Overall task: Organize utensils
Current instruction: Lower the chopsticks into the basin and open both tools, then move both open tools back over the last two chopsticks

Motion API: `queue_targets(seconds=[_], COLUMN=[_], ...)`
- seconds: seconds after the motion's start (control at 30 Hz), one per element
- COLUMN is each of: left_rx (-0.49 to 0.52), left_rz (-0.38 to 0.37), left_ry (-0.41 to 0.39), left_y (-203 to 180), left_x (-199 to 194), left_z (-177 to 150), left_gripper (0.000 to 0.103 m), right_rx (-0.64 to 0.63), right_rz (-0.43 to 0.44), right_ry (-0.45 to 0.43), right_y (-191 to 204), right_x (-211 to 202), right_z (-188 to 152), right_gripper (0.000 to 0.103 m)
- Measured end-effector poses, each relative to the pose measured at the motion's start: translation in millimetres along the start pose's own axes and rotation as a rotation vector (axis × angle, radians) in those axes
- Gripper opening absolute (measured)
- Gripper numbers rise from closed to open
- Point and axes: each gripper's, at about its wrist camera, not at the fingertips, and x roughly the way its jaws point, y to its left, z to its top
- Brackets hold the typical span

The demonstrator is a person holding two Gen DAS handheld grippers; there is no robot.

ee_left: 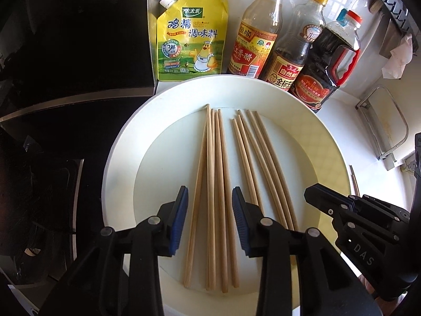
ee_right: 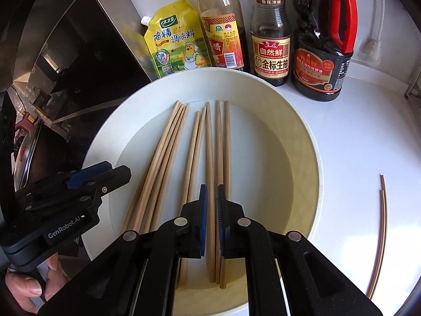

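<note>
Two loose bundles of wooden chopsticks [ee_left: 218, 184] are laid lengthwise in a wide white plate [ee_left: 121, 163] on the counter, tips fanned toward a row of sauce bottles [ee_right: 271, 39] and a yellow seasoning pouch [ee_left: 186, 36] at the back. The left gripper [ee_left: 210, 205] is held wide open over the left-hand bundle, its blue pads [ee_left: 180, 218] straddling the sticks; whether contact is made cannot be told. The right gripper [ee_right: 212, 218] is narrowed to a slim gap around one stick of the right-hand bundle, near its thick end, and whether it is truly pinched or only framed cannot be told from these views. Out on the bare counter, well apart from the plate, a separate thin pair [ee_right: 381, 234] is lying, paler and curved by the lens. The step in hand is judged to be the picking of sticks out of the plate for sorting. Next, a firm close on a single stick looks to be needed, then a clean lift so the neighbours touching it are not dragged along or rolled out of line.
</note>
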Motion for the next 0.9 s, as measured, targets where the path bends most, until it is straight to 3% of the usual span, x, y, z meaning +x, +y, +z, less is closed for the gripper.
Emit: queue_targets(seconds=[0.57,0.9], left_rx=[0.016,0.020], left_rz=[0.025,0.004], left_ry=[-0.063,-0.061], left_y=[-25.2,-65.0], left_x=[-37.0,-43.3], left_z=[-32.2,-53.0], left_gripper=[0.037,0.044], right_rx=[-0.009,0.000], right_rz=[0.010,-0.014], right_ry=[-0.036,-0.070], right_y=[-9.2,-47.4], right_x=[-37.2,-73.0], right_z=[-34.2,-59.0], right_gripper=[0.007,0.012])
